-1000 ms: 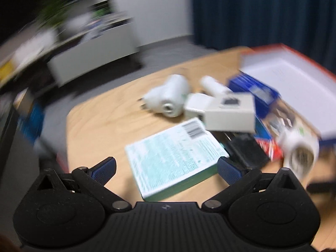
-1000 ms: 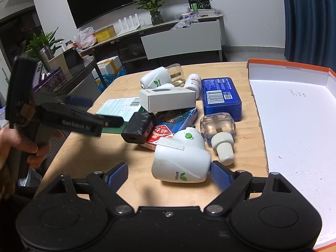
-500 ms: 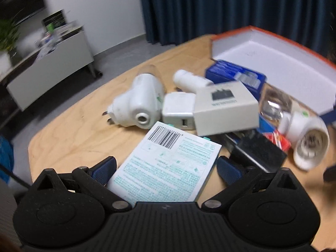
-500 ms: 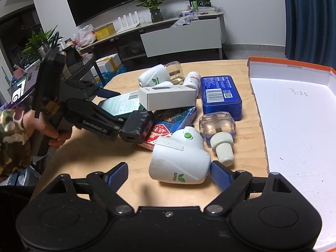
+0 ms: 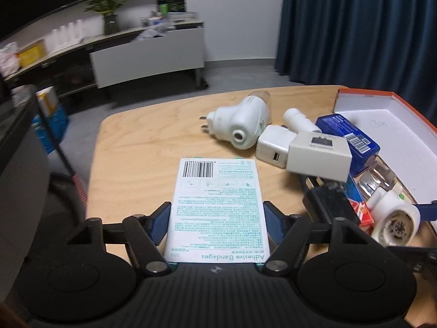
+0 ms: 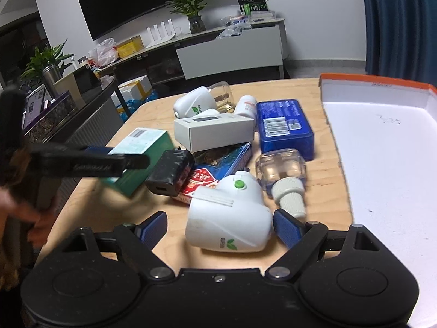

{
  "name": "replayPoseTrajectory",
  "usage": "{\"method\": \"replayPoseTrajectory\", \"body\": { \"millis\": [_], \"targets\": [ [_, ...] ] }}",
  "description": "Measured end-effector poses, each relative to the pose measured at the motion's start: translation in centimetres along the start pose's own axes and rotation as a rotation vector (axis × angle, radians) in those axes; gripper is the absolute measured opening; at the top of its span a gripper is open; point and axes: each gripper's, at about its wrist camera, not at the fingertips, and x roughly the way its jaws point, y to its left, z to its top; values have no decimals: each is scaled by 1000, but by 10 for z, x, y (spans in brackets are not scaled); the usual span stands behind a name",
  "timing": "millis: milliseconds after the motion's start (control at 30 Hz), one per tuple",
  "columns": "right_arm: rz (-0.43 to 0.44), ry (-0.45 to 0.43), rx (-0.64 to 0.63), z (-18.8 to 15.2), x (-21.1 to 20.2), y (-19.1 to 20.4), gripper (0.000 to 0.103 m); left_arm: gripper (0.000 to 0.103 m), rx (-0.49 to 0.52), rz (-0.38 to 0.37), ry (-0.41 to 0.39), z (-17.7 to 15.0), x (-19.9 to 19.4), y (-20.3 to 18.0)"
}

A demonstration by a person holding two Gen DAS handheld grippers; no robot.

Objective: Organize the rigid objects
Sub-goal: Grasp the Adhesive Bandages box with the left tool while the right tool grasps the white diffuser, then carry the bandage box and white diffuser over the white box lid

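A flat white-and-green adhesive bandages box (image 5: 217, 205) lies lengthwise between the fingers of my left gripper (image 5: 215, 218). The jaws are closing and both blue pads touch the box's long sides. In the right wrist view the same box (image 6: 142, 142) sits at the table's left, with the left gripper (image 6: 123, 154) around it and a hand behind. My right gripper (image 6: 218, 227) is open, its pads either side of a white plug-in device (image 6: 232, 213) with a green button, without touching it.
A white tray with an orange rim (image 6: 368, 82) fills the right side. The pile holds a blue tin (image 6: 284, 125), a white carton (image 6: 213, 134), a black charger (image 6: 169, 175), a clear bottle (image 6: 281, 169), a red card pack (image 6: 202, 180) and a second white plug-in device (image 6: 194, 104).
My left gripper swung round to line up with the bandages box, and its jaws came in from wide open onto the box's sides. The right gripper stayed still.
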Motion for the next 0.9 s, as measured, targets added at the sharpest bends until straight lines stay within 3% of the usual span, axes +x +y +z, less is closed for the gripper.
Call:
{"method": "replayPoseTrajectory", "body": {
  "millis": [100,133,167,367,900],
  "targets": [
    [9,2,1,2,9,-1,95,71,-19,36,-8,-6,-16,-8],
    [-5,-1,-7,2,11,-1,83,71,-38,40,-14,-8,-22,-10],
    [-22,-9,-19,2,12,-1,78,71,-57,36,-16,-7,-24,-10],
    [-18,-24,-38,1,5,-4,77,71,-157,46,-24,-20,-45,-19],
    [1,-127,-72,2,-57,-6,77,71,-181,73,-83,-18,-87,-73]
  ]
}}
